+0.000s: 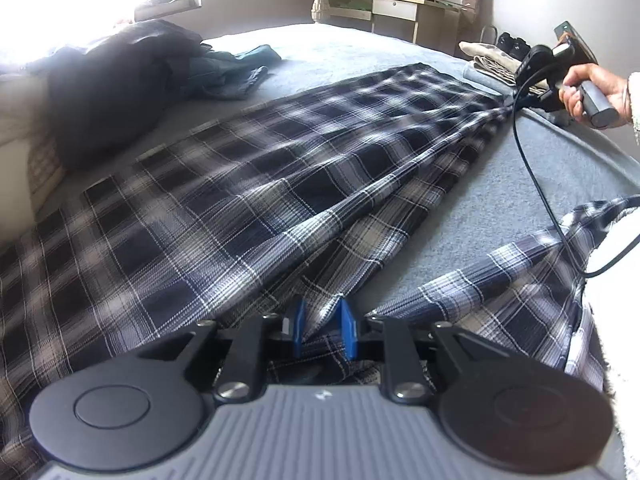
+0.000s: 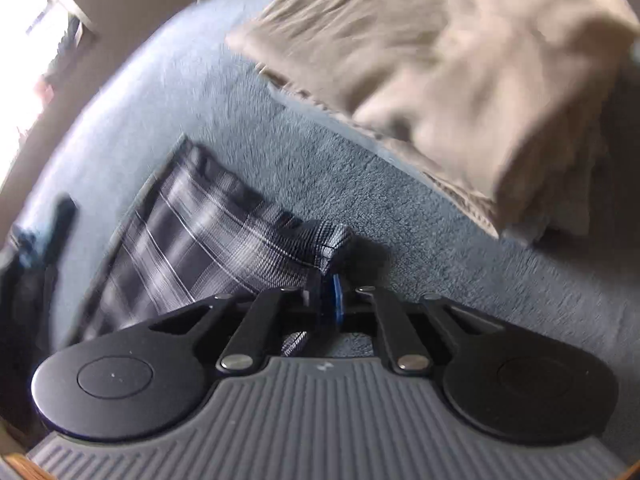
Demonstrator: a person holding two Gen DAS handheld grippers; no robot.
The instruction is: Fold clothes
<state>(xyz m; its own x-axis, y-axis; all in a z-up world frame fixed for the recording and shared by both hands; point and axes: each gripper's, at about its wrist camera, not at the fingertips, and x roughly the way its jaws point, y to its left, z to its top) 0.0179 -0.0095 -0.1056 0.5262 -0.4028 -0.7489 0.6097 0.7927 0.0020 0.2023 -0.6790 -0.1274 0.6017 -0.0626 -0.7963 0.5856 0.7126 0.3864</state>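
A dark blue and white plaid shirt (image 1: 248, 184) lies stretched across the grey-blue bed (image 1: 500, 184). My left gripper (image 1: 323, 330) is shut on the shirt's near edge, cloth pinched between its blue pads. My right gripper (image 1: 516, 100) shows in the left wrist view at the far right, held by a hand, gripping the shirt's far end, which bunches to a point. In the right wrist view my right gripper (image 2: 326, 294) is shut on a plaid shirt corner (image 2: 224, 232). A plaid sleeve (image 1: 520, 280) lies at the right.
A folded beige garment (image 2: 460, 80) sits on the bed just ahead of my right gripper, also seen in the left wrist view (image 1: 490, 62). A dark pile of clothes (image 1: 120, 80) lies at the far left. A black cable (image 1: 536, 184) runs across the bed. A desk (image 1: 392, 4) stands behind.
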